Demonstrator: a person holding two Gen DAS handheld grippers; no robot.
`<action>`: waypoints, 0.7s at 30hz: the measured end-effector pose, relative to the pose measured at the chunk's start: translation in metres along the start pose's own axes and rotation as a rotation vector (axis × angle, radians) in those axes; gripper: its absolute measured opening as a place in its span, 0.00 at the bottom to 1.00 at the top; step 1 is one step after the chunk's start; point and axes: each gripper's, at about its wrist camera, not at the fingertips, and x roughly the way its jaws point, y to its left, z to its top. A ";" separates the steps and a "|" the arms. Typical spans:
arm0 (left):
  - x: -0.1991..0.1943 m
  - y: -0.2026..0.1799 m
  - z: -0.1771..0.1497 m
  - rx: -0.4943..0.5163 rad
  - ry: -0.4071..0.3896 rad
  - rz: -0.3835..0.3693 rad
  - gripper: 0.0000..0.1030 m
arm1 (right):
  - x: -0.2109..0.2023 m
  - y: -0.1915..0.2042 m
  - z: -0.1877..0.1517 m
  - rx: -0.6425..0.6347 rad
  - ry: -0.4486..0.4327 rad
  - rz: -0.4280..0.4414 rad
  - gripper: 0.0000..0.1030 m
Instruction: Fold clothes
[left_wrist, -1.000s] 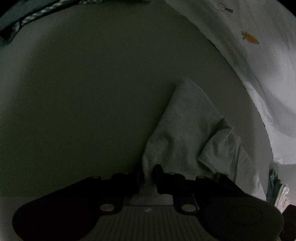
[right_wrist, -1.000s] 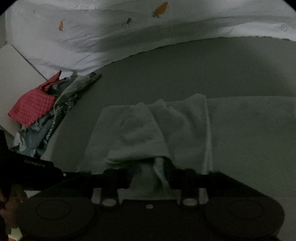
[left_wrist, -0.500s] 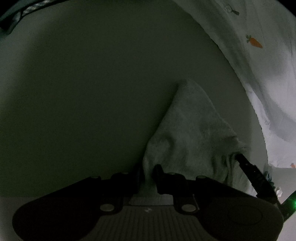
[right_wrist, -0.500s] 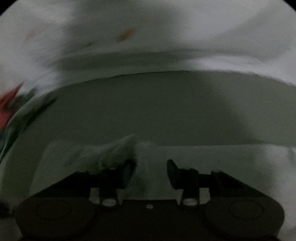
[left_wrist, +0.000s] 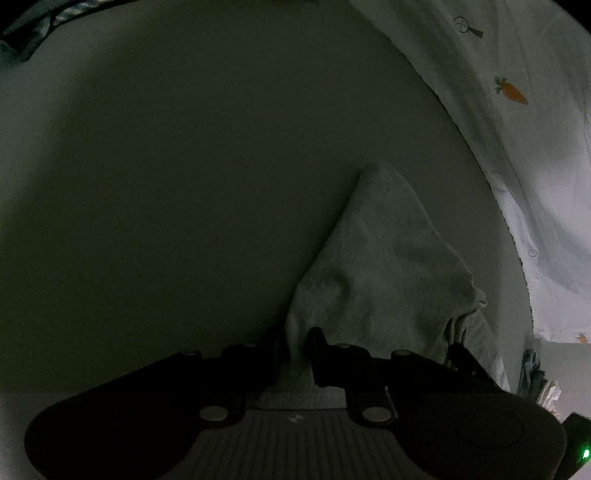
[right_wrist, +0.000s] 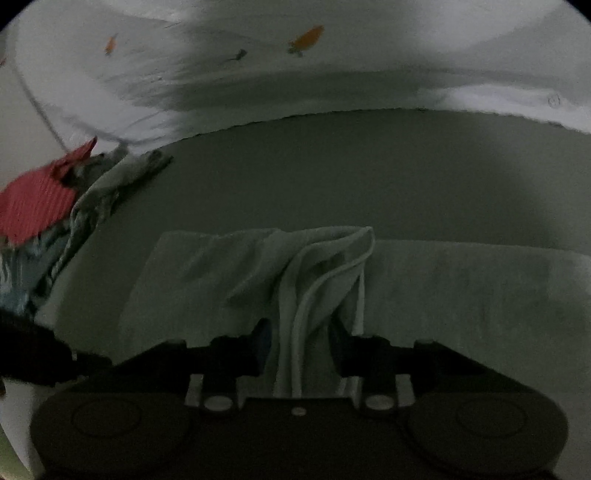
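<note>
A pale grey-green towel-like cloth (left_wrist: 384, 273) lies on a dark grey-green surface (left_wrist: 184, 184). My left gripper (left_wrist: 295, 347) is shut on one edge of the cloth, which rises bunched from its jaws. In the right wrist view the same cloth (right_wrist: 325, 269) lies part folded. My right gripper (right_wrist: 301, 332) has a gathered fold of the cloth between its fingers, which stand a little apart around the fabric.
A white sheet with carrot prints (left_wrist: 517, 110) borders the surface; it also shows in the right wrist view (right_wrist: 295, 55). A heap of other clothes, with a red checked piece (right_wrist: 33, 203), lies at the left. My right gripper's tip (left_wrist: 469, 358) shows at the lower right.
My right gripper swung away from the cloth with its jaws apart, then came back and has a fold between its fingers. My left gripper has kept its hold, almost still.
</note>
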 end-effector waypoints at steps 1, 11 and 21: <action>0.000 0.000 0.000 -0.002 -0.001 0.000 0.19 | 0.001 -0.002 -0.003 -0.006 0.015 -0.004 0.30; -0.003 0.001 -0.004 0.008 -0.023 -0.002 0.19 | -0.025 -0.041 -0.022 0.197 0.053 -0.110 0.02; -0.005 -0.004 -0.015 0.070 -0.068 0.015 0.11 | -0.046 -0.060 -0.026 0.314 0.014 -0.116 0.35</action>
